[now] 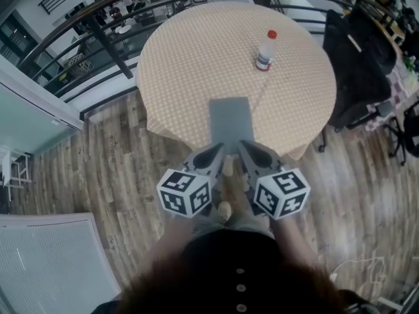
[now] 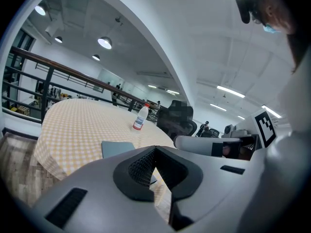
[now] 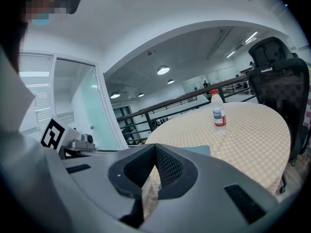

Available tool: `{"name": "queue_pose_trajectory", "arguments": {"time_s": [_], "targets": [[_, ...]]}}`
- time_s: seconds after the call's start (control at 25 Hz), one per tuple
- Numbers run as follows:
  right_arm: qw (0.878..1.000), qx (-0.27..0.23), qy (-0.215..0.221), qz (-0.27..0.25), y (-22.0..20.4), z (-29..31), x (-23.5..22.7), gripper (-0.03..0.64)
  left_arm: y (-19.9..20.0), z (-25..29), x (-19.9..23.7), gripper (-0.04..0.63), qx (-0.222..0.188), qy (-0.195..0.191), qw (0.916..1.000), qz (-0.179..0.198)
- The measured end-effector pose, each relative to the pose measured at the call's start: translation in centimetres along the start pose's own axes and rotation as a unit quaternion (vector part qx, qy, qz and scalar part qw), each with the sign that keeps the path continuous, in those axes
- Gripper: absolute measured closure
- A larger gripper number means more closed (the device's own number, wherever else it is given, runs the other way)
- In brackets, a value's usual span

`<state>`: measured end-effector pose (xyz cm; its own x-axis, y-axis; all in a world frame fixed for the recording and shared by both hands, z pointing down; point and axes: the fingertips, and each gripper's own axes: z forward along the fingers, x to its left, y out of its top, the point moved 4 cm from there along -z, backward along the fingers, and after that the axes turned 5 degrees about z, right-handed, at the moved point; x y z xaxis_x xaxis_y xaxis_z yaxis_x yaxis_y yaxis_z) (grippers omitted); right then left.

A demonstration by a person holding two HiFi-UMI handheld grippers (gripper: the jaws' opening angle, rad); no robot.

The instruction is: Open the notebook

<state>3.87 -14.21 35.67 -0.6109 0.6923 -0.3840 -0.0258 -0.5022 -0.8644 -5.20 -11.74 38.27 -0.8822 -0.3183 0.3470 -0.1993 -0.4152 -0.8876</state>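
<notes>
Looking steeply down on a round table wearing a checked cloth, with plank floor spreading all round it. Starting from the left, taking in a white slatted panel low in the corner, a glass wall above it, a dark railing curving past the table's far side, then a black chair standing beside the table at the right. Finding the notebook, grey, lying closed and flat at the table's near edge, and a bottle with a red cap standing upright farther in, well apart from it. Holding the left gripper clenched on nothing, tips sitting at the notebook's near edge; holding the right gripper likewise clenched and empty, just beside it at the same edge. Not managing to tell whether either tip is touching the cover. Getting from the two gripper views what the head view is missing: ceiling lamps glowing under a broad white arch, and the bottle seen side-on with its label. Getting from the head view alone both sets of tips sitting side by side, in front of the person's dark top
</notes>
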Motion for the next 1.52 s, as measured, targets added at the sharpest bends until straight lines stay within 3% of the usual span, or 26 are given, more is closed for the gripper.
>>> {"name": "queue_pose_trajectory", "arguments": {"time_s": [0.44, 0.96, 1.24, 1.36, 1.52], "targets": [[1.000, 0.015, -0.009, 0.005, -1.3, 1.3, -0.3, 0.607, -0.8, -0.1, 2.5, 0.586, 0.023, 0.009, 0.9996, -0.011], [0.989, 0.083, -0.039, -0.116, -3.0, 3.0, 0.7, 0.607, -1.4, 0.0, 3.5, 0.586, 0.045, -0.003, 0.9986, -0.026], [0.984, 0.102, -0.043, -0.137, -3.5, 3.8, 0.4, 0.607, -2.6, 0.3, 4.1, 0.586, 0.061, -0.012, 0.9976, -0.032], [0.978, 0.118, -0.043, -0.167, -4.1, 4.4, 0.3, 0.607, -3.1, 0.5, 4.7, 0.586, 0.067, -0.008, 0.9973, -0.031], [0.962, 0.140, -0.045, -0.232, -5.1, 5.3, 0.4, 0.607, -3.9, 0.9, 5.0, 0.586, 0.081, 0.004, 0.9967, 0.003]]}}
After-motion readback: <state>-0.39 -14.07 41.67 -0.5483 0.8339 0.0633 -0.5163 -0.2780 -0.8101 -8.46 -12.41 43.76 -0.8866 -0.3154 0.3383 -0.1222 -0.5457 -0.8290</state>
